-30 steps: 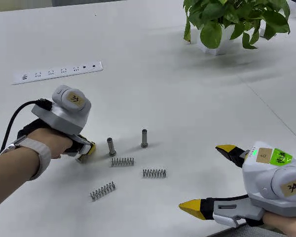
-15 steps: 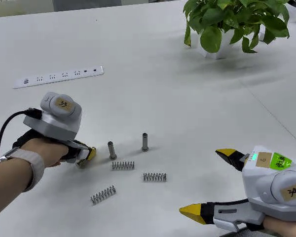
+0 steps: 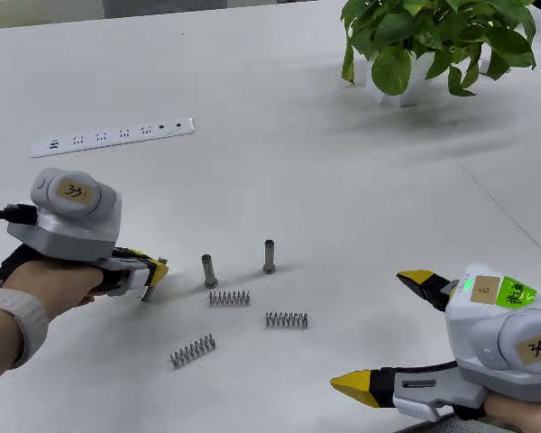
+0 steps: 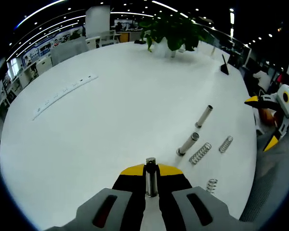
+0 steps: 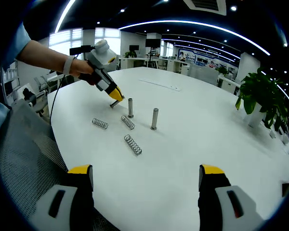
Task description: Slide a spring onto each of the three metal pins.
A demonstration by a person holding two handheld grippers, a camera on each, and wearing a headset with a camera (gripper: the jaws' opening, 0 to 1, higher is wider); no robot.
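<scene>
Where the left tongs [image 3: 153, 274] sit: low at the left of the white surface [image 3: 298, 162], held in a hand with a pale wristband [image 3: 29, 316], yellow tips pointing right.
Left tongs' state: closed on a short grey metal pin [image 4: 150, 179], which stands between the yellow tips in the left gripper view. In the head view I cannot tell whether its lower end touches the surface.
Power strip: a long white power strip [image 3: 114, 136] lies flat, well behind the left tongs.
Standing pins: one upright grey metal pin [image 3: 208, 270] stands just right of the left tongs. A second upright grey metal pin [image 3: 269, 255] stands further right and a little further back. The two are apart, and both shafts are bare.
Springs: three lie on their sides in front of the standing pins, apart from each other and from the pins.
- Slanted steel coil spring [image 3: 193, 350]: leftmost and nearest the person.
- Middle steel coil spring [image 3: 229, 297]: just in front of the first standing pin.
- Right-hand steel coil spring [image 3: 286, 319]: right of the middle one.

Plant: a green leafy plant in a white pot [image 3: 406, 83] stands far back on the right.
Right tongs [image 3: 385, 331]: low at the right edge, yellow tips spread wide with nothing between them, well apart from the springs.
</scene>
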